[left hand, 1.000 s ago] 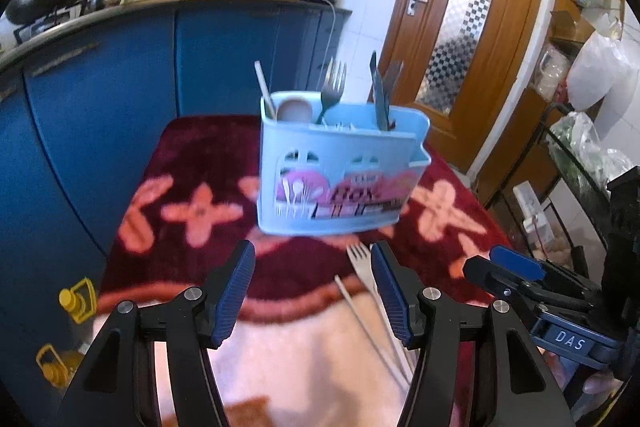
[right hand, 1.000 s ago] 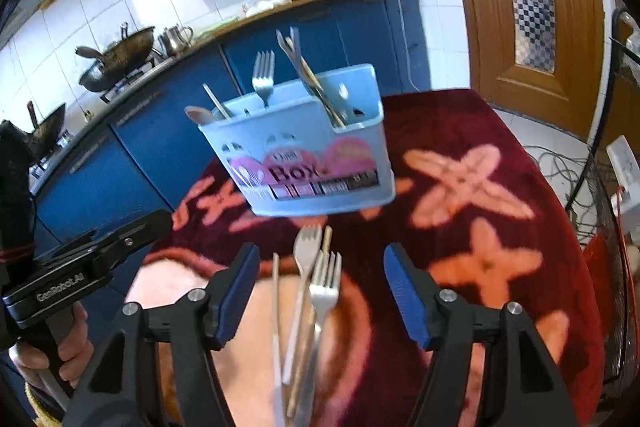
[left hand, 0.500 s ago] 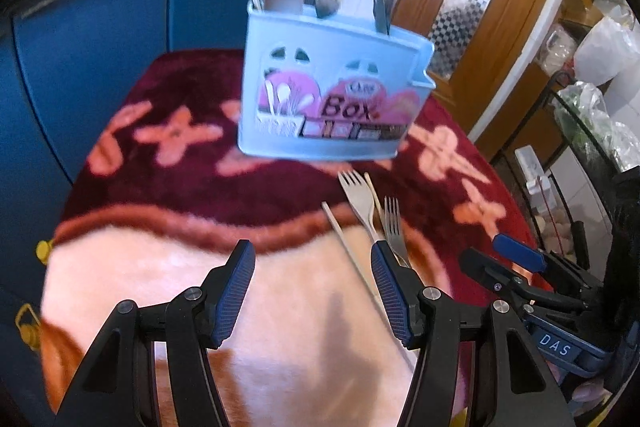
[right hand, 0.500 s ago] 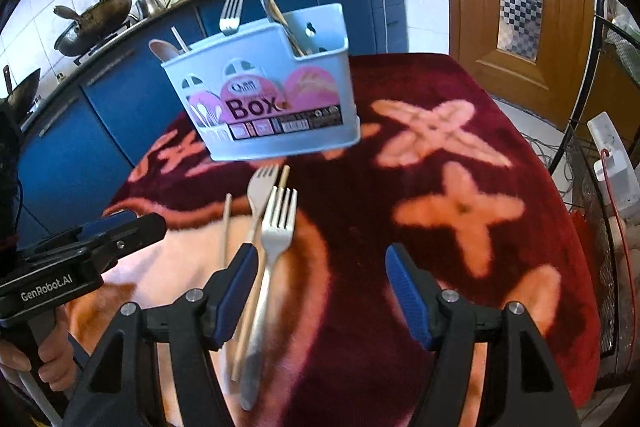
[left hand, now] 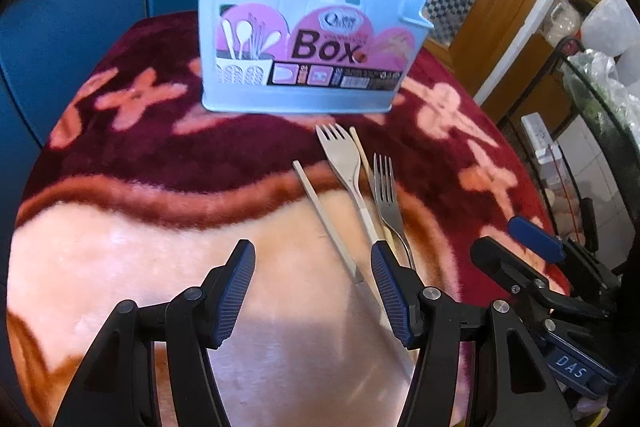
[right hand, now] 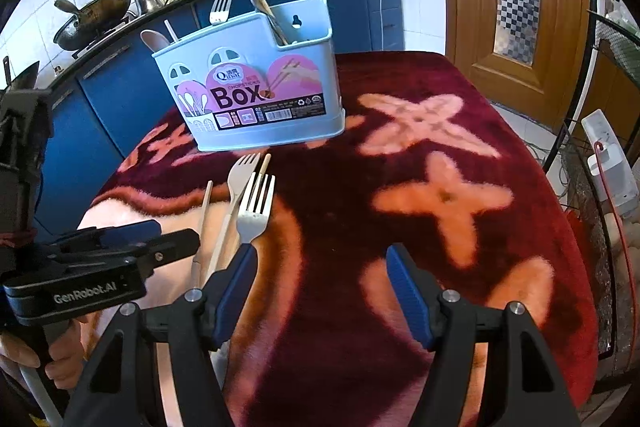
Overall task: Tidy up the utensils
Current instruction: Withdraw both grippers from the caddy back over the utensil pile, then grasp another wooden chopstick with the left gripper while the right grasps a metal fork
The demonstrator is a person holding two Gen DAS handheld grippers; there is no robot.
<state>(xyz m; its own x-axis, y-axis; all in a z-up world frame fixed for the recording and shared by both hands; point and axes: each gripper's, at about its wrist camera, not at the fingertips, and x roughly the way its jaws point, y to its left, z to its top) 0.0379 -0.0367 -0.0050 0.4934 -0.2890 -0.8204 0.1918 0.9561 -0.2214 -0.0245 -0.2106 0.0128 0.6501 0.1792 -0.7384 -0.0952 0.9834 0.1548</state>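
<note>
A: Your left tool (left hand: 312,287) has dropped closer since a second ago; the blue box (left hand: 304,39) now fills the top of the frame.

B: So you're lining up a pick?

A: Likely. Both your tools are released and empty. The beige fork (left hand: 340,155), metal fork (left hand: 386,191) and two chopsticks lie bunched mid-frame on the blanket-covered worktop (left hand: 120,227).

B: Obstacles?

A: They overlap, and your right tool (right hand: 320,287) hovers just beside them.
</note>
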